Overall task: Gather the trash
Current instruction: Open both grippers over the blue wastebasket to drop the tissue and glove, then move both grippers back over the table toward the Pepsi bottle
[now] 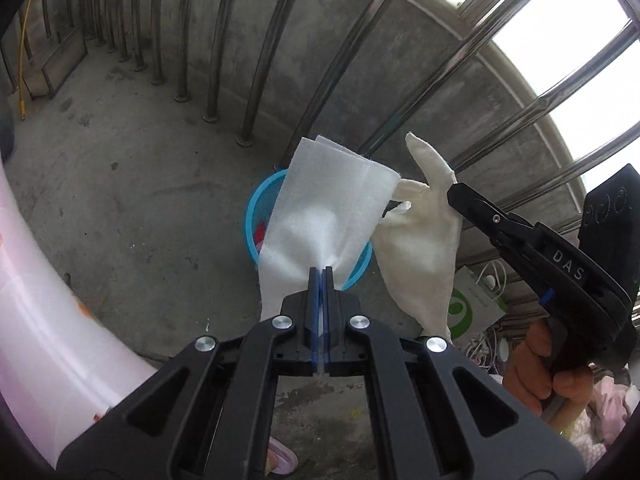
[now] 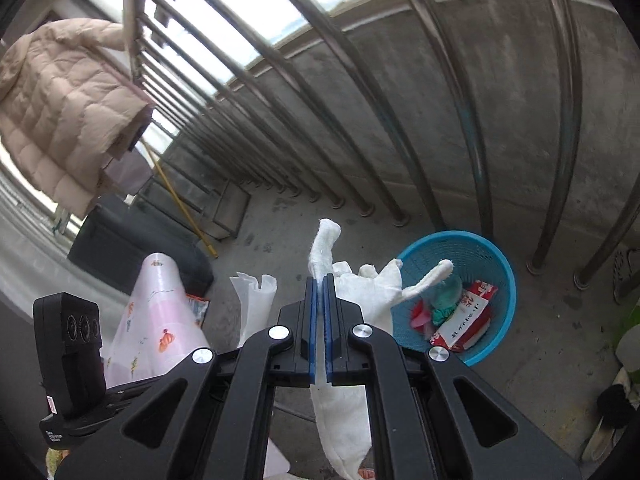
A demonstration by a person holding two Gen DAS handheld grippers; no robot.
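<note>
Left tool (image 1: 320, 270) pinches white tissue (image 1: 320, 216), blue basket (image 1: 256, 208) at 12 o'clock behind it. Right tool (image 2: 320, 278) pinches white glove (image 2: 360, 292), basket (image 2: 496, 264) at 2 o'clock.

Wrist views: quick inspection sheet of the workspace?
Surface: bare concrete floor, stained.
Job's things: blue basket on the floor by the railing, wrappers inside; white tissue; white cloth glove.
Clutter: pink patterned sheet; beige padded jacket hung on the railing; yellow stick.
Grippers: left gripper shut on the tissue; right gripper shut on the glove.
Cables: white cords on the floor.
Surroundings: metal railing, concrete parapet.
</note>
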